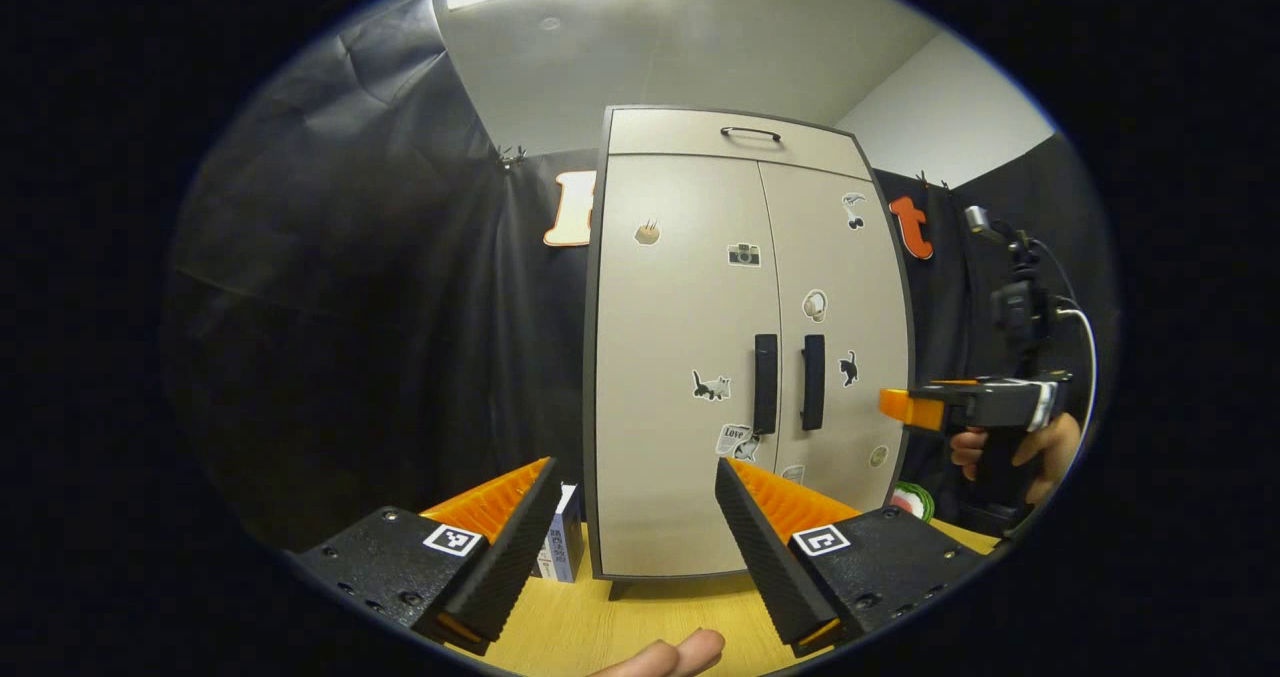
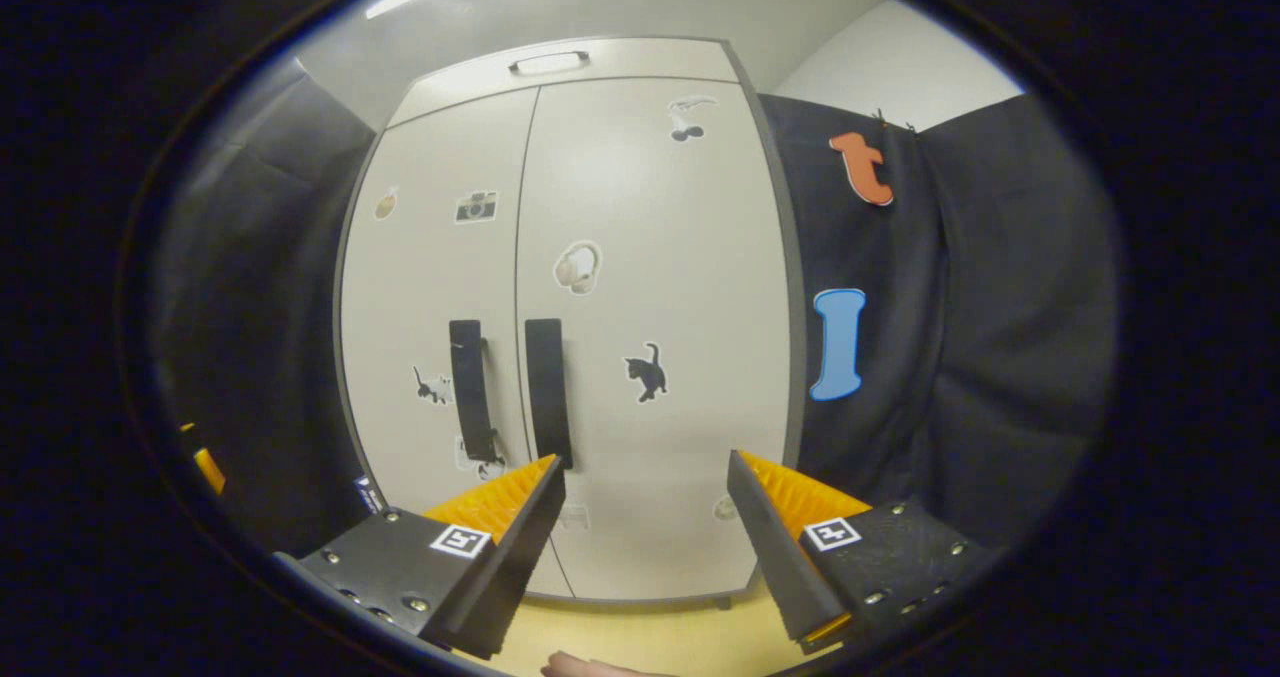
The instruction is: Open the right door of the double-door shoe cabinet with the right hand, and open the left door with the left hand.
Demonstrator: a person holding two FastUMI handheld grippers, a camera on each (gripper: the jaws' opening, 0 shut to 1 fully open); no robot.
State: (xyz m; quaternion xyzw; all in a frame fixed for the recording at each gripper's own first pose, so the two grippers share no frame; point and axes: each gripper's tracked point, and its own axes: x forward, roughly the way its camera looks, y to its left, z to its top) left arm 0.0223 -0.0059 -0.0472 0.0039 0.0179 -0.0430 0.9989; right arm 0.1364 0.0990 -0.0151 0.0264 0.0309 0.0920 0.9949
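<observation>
The left gripper point(image 1: 635, 517), black with orange ribbed fingers, is seen wide open in the left gripper view, and nothing is held between its fingers. Beyond it, at twelve o'clock, the tall beige double-door shoe cabinet point(image 1: 745, 347) is found standing on the light wooden table point(image 1: 640, 622), both doors closed. The left black vertical handle point(image 1: 765, 384) and the right black vertical handle point(image 1: 813, 382) are placed side by side at the middle seam. A small blue and white box point(image 1: 563, 542) is seen at the cabinet's lower left corner.

At three o'clock the right gripper point(image 1: 900, 405) is held by a hand point(image 1: 1020, 447), apart from the cabinet. In the right gripper view its fingers point(image 2: 645, 517) are also spread wide and empty, and the right door point(image 2: 650, 337) is seen just ahead, untouched.
</observation>
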